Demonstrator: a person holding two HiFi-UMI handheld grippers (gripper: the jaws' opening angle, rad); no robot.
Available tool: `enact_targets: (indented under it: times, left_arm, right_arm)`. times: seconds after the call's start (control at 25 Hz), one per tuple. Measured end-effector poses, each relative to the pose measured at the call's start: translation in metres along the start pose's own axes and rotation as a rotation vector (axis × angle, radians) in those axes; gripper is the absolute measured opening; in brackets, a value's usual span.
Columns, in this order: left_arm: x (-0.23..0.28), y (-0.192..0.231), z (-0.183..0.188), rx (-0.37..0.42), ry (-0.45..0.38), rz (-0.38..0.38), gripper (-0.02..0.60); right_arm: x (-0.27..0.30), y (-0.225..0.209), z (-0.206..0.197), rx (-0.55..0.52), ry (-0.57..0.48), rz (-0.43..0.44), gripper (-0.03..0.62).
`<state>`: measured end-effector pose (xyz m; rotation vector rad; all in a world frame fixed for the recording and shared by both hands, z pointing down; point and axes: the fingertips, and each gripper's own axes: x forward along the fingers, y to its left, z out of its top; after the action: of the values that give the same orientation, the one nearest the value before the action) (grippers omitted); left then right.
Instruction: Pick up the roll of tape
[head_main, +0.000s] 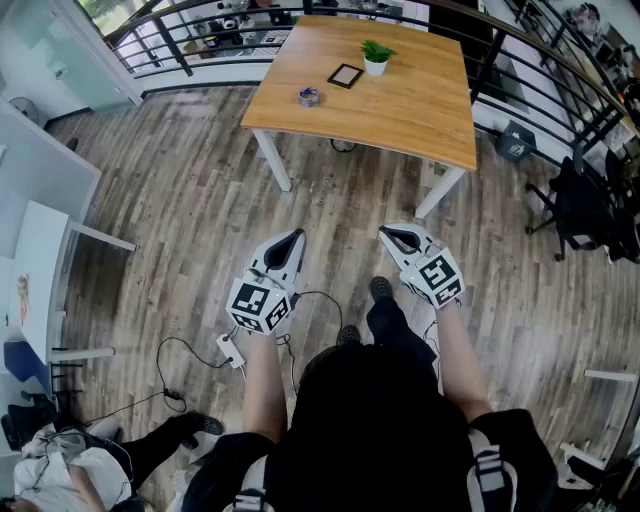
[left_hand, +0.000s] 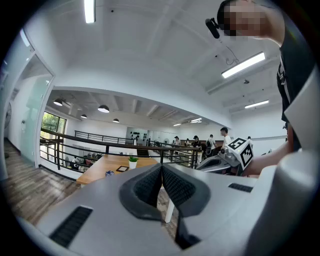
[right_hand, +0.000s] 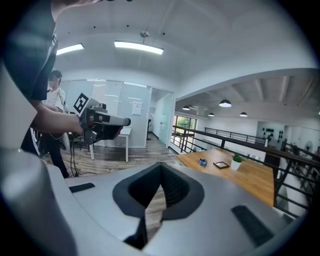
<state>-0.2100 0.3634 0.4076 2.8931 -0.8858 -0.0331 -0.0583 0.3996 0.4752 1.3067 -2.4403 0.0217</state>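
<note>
The roll of tape (head_main: 309, 96) is a small bluish ring on the wooden table (head_main: 420, 110), near its left edge; it also shows small and far off as the roll (left_hand: 109, 173) in the left gripper view and the roll (right_hand: 202, 162) in the right gripper view. My left gripper (head_main: 294, 240) and right gripper (head_main: 390, 236) hang side by side over the wood floor, well short of the table. Both are shut with nothing between their pads. The left gripper (left_hand: 162, 172) points level, the right gripper (right_hand: 160, 172) slightly down.
On the table stand a small potted plant (head_main: 376, 56) and a dark flat tablet (head_main: 345, 75). A black railing (head_main: 200, 40) runs behind the table. A white desk (head_main: 40, 270) is at the left, an office chair (head_main: 575, 205) at the right. Cables (head_main: 190, 360) lie on the floor.
</note>
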Motion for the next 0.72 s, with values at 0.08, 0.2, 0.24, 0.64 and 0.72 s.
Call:
enact_targets:
  times: [0.08, 0.2, 0.24, 0.64, 0.72]
  left_arm:
    - [0.004, 0.001, -0.001, 0.021, 0.018, 0.001, 0.021]
    - [0.007, 0.003, -0.004, 0.017, 0.025, 0.003, 0.023]
    - [0.007, 0.004, -0.004, 0.003, 0.021, 0.004, 0.023]
    - [0.008, 0.013, -0.002, -0.034, 0.018, 0.032, 0.022]
    - [0.013, 0.011, -0.007, -0.031, 0.034, 0.032, 0.021]
  right_arm:
    - [0.002, -0.003, -0.003, 0.004, 0.011, 0.001, 0.008]
    - [0.005, -0.005, -0.005, 0.007, 0.013, 0.003, 0.008]
    - [0.006, -0.006, -0.005, 0.008, 0.012, 0.007, 0.008]
    - [0.013, -0.019, -0.009, 0.046, -0.01, 0.018, 0.008]
    - [0.014, -0.018, -0.012, 0.049, -0.014, 0.033, 0.008]
